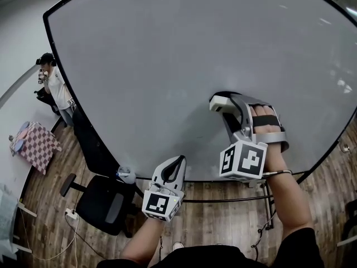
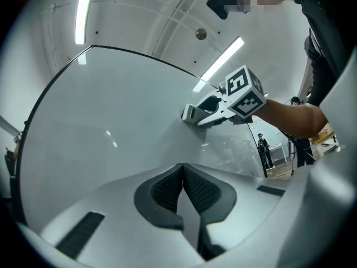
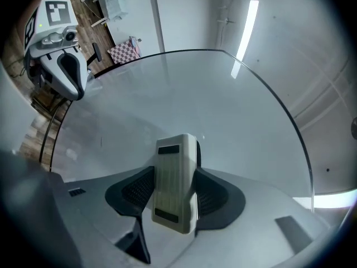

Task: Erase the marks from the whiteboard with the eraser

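The right gripper [image 3: 174,199] has its jaws clamped on the eraser [image 3: 176,172], which it presses against the whiteboard [image 1: 167,66] in its lower right part. The left gripper [image 2: 183,191] hangs by the board's bottom edge, jaws together with nothing between them.

The head view looks steeply down over the whiteboard [image 1: 167,66]. Each gripper view sits close behind its jaws, facing that board; the left view catches the right gripper [image 2: 191,115], the right view the left gripper [image 3: 73,87].
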Demonstrator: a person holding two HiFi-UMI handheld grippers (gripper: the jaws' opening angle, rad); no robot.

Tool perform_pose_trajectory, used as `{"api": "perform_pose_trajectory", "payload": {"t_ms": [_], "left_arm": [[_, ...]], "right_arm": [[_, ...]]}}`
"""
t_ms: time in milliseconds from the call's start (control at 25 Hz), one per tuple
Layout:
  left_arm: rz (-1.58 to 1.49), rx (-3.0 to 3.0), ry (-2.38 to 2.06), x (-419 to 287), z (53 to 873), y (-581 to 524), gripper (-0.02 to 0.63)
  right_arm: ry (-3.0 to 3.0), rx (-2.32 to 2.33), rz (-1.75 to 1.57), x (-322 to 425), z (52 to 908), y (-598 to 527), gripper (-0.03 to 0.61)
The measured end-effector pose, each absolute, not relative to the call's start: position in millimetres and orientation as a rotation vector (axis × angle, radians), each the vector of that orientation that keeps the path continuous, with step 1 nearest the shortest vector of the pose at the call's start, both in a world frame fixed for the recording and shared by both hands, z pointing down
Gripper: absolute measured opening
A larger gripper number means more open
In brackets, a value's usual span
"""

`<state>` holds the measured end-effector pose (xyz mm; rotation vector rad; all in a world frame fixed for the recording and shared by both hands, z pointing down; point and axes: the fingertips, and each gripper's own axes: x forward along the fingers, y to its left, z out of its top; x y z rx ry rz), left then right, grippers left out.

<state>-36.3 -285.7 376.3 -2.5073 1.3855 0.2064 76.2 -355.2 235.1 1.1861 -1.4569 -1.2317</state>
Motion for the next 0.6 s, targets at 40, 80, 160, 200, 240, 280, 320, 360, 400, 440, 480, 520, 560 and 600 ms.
{"api": "perform_pose_trajectory", "payload": {"t_ms": [40,80,160,200,240,280,320,360,400,440,480,520,560,600], "left_arm": [[0.212,-2.498,1.386,-37,372,-286,0.020],[0.219,-2.488,1.384,-37,367,-287,0.020],[0.233,-2.469,1.377,-38,357,-287,0.020],[0.240,-2.461,1.374,-38,352,-287,0.020],[0.245,-2.450,1.373,-39,348,-288,0.020],[0.248,-2.438,1.375,-40,344,-288,0.020],[0.252,-2.426,1.381,-42,340,-288,0.020],[0.259,-2.416,1.388,-45,336,-289,0.020],[0.266,-2.409,1.395,-48,334,-289,0.020],[0.271,-2.402,1.403,-51,332,-289,0.020],[0.276,-2.396,1.412,-54,330,-289,0.020],[0.279,-2.393,1.420,-57,330,-289,0.020],[0.281,-2.394,1.426,-59,331,-289,0.020],[0.281,-2.395,1.431,-61,332,-288,0.020]], "right_arm": [[-1.459,1.180,-1.224,76,240,-355,0.250],[-1.460,1.176,-1.217,75,245,-355,0.250],[-1.460,1.166,-1.206,74,255,-355,0.250],[-1.457,1.159,-1.201,74,260,-355,0.250],[-1.455,1.151,-1.196,73,266,-355,0.250],[-1.453,1.142,-1.191,72,273,-356,0.250],[-1.453,1.133,-1.186,71,279,-356,0.250],[-1.453,1.126,-1.179,71,285,-356,0.250],[-1.454,1.120,-1.172,71,292,-356,0.250],[-1.454,1.114,-1.165,70,298,-356,0.250],[-1.455,1.106,-1.158,69,304,-356,0.250],[-1.456,1.098,-1.151,68,311,-356,0.250],[-1.457,1.089,-1.145,67,317,-356,0.250],[-1.459,1.081,-1.139,66,323,-356,0.250]]}}
